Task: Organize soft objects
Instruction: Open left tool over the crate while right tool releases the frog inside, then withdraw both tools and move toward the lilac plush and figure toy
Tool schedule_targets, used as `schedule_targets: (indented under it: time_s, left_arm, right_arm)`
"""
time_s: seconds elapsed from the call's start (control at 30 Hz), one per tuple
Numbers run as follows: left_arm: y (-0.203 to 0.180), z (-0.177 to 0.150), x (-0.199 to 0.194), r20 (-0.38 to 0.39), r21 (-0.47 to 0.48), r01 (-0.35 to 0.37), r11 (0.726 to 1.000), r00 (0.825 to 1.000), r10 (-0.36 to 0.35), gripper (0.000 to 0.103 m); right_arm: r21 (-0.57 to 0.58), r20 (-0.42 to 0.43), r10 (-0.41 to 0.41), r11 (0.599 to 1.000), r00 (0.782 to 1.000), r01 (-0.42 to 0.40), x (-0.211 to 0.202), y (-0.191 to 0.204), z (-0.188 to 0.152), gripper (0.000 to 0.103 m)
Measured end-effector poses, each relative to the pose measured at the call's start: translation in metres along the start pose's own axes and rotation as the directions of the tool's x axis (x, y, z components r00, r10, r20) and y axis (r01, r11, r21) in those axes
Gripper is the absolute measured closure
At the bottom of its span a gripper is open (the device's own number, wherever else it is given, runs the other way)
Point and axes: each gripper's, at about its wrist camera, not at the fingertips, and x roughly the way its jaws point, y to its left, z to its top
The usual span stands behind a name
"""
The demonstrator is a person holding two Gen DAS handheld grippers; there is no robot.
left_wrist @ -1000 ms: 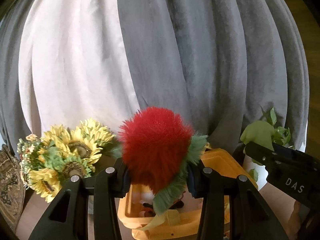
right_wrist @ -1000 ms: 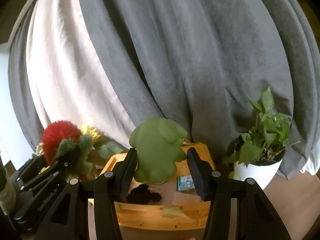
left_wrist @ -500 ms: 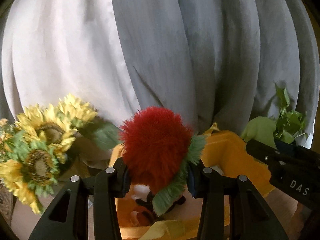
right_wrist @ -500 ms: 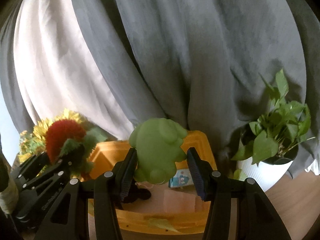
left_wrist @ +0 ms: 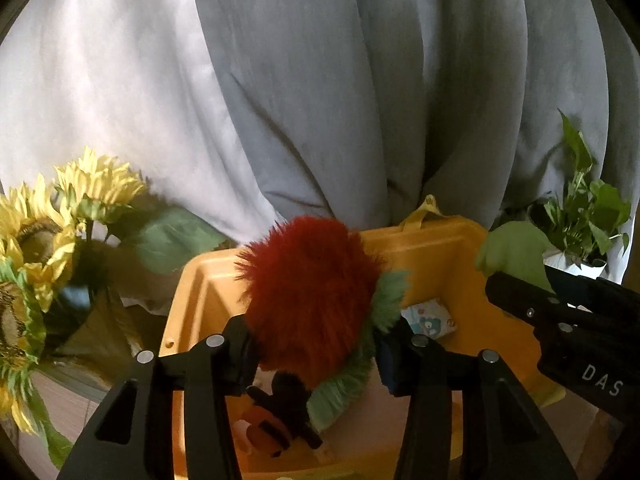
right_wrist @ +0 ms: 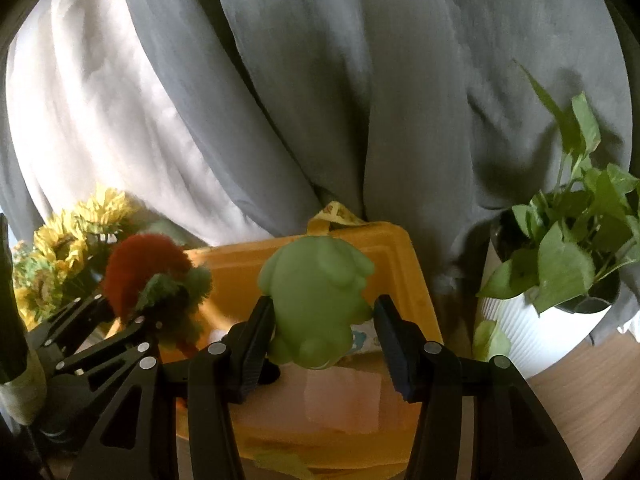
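Left wrist: fluffy red pom toy [left_wrist: 308, 292], green fuzzy trim, over yellow bin [left_wrist: 192, 296].

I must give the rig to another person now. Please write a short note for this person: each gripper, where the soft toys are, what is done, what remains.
Left gripper: jaws opening around the red furry toy, which is between them above the orange bin.
Right gripper: shut on the green squishy toy, also held over the bin.
Done: several items lie in the bin already, including a black plush and a small packet with a bear print.
Left: drop the red toy in, then release the green one.
Beside the bin: sunflowers on the left, a potted plant on the right; keep clear of both.
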Motion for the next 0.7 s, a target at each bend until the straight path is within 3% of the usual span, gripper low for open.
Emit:
schedule_targets:
  time_s: [0.13,0.2,0.3,0.7]
  left_arm:
    - [0.000,-0.002,0.000,-0.002,0.009,0.006,1.000,1.000,-0.006,0.048]
    - [0.000,-0.002,0.000,0.001,0.007,0.001,1.000,1.000,-0.001,0.038]
    - [0.001,-0.003,-0.004,0.007,0.006,-0.005,1.000,1.000,0.005,0.036]
    - [0.000,-0.005,-0.059,0.077,-0.038,-0.064,0.997,0.995,0.067,0.032]
  right_arm:
    - [0.007,-0.024,0.005,1.000,1.000,-0.005,0.006,-0.001,-0.001,0.050]
    - [0.019,-0.038,0.012,1.000,0.999,-0.012,0.009,-0.003,-0.001,0.049]
    - [0.043,-0.036,0.008,0.999,0.999,-0.006,0.008,-0.006,-0.001,0.038]
    - [0.013,0.037,-0.013,1.000,0.999,0.012,-0.032,-0.006,-0.003,0.038]
